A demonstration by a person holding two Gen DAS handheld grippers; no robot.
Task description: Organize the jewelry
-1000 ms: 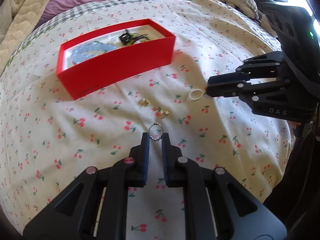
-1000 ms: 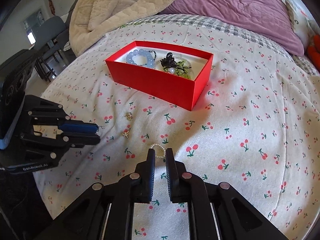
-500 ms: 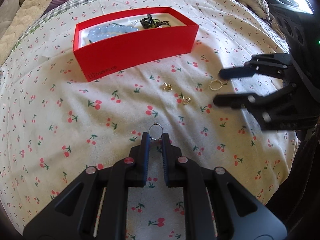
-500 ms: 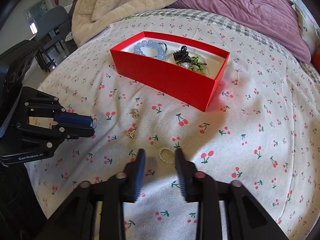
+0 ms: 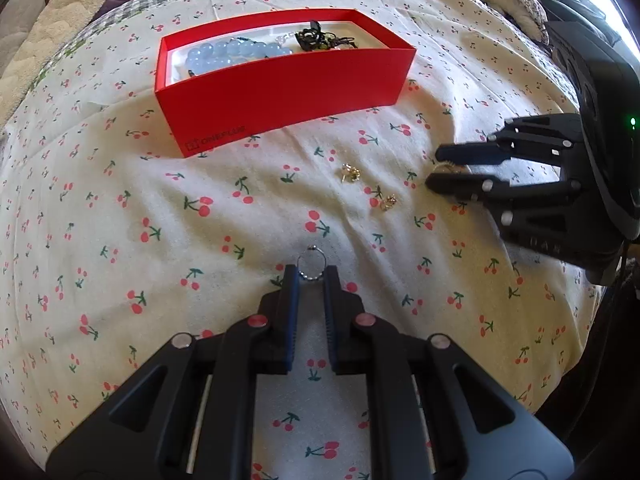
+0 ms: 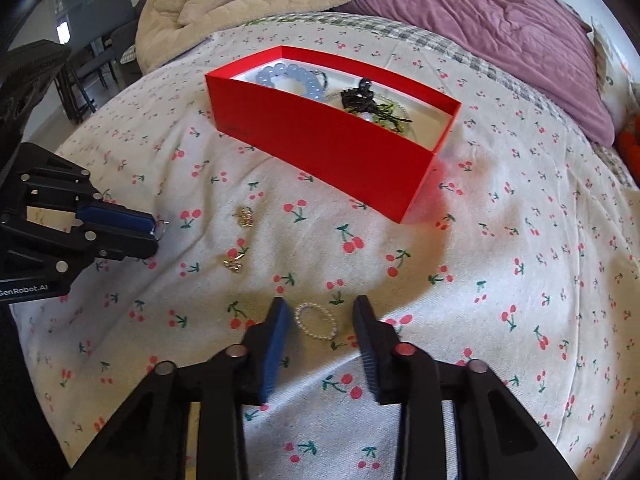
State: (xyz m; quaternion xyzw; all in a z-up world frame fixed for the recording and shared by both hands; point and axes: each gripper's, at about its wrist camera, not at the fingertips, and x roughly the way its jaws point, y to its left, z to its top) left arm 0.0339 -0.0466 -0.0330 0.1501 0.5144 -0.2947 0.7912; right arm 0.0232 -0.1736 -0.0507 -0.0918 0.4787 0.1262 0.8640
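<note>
While the left tool [image 5: 311,276] pinches a small silver ring [image 5: 311,266] between its fingertips above the bed [image 6: 500,264], the right tool [image 6: 320,312] sits with its jaws apart around a little pearl ring [image 6: 316,321] lying flat on the cherry-print sheet. Those jaws have just been closing in, but the pads aren't touching the pearl ring, there's a gap on both sides. Two gold earrings [image 6: 245,216] [image 6: 233,263] lie on the sheet between the two tools. Further back is the red box [image 6: 332,148], open, with a pale blue bead bracelet [image 6: 292,76] and a tangle of dark jewelry [image 6: 364,100] inside.
</note>
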